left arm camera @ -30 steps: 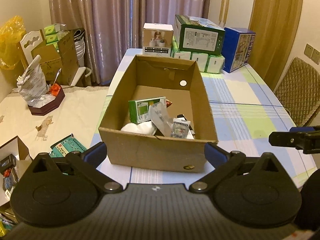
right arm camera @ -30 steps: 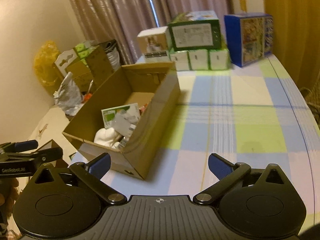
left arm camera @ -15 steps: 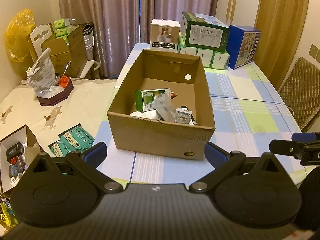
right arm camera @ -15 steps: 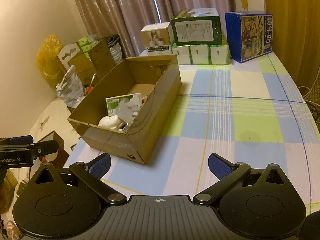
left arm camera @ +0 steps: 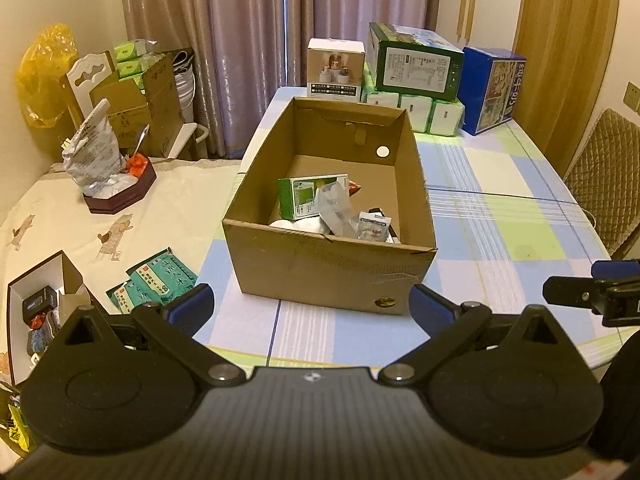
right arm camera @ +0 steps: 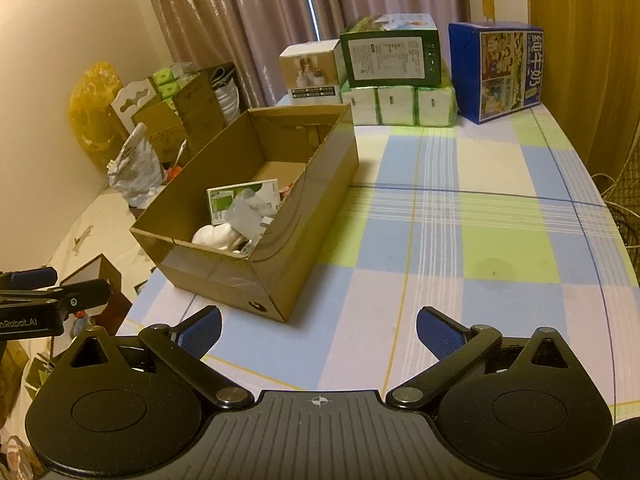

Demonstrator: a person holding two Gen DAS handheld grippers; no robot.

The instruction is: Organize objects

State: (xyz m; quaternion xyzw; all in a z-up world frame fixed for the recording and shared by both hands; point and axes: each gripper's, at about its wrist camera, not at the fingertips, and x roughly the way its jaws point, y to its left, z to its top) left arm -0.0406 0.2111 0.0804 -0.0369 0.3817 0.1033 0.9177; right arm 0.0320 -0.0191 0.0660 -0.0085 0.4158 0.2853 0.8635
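An open brown cardboard box [left arm camera: 332, 216] sits on the desk [left arm camera: 508, 240], which is covered with a blue, green and white checked cloth. The box lies toward the desk's left edge, its long side running away from the cameras. Inside, gathered at the near end, are a green and white carton [left arm camera: 308, 196] lying tilted, a crumpled clear plastic wrapper [left arm camera: 334, 210] resting against it, a white rounded object [right arm camera: 218, 236] below them, and a small silvery sachet [left arm camera: 372, 226] just beside the wrapper. The far half of the box floor is bare cardboard.

The left gripper [left arm camera: 312, 306] hangs in front of the box's near wall, its blue-padded fingers [left arm camera: 192, 306] spread wide apart and holding nothing. The right gripper [right arm camera: 318, 332] hovers over the near part of the desk, to the right of the box, its fingers [right arm camera: 438, 334] likewise wide apart and empty. Each gripper shows at the edge of the other's view.

At the far end of the desk stand a white product box [left arm camera: 336, 70], a dark green printed box [left arm camera: 416, 66] resting on a row of green and white tissue packs [left arm camera: 416, 110], and a blue printed carton [left arm camera: 492, 90]. To the left, a lower table with a cream cloth [left arm camera: 60, 216] carries teal packets [left arm camera: 160, 280] and a dark red tray [left arm camera: 120, 196].
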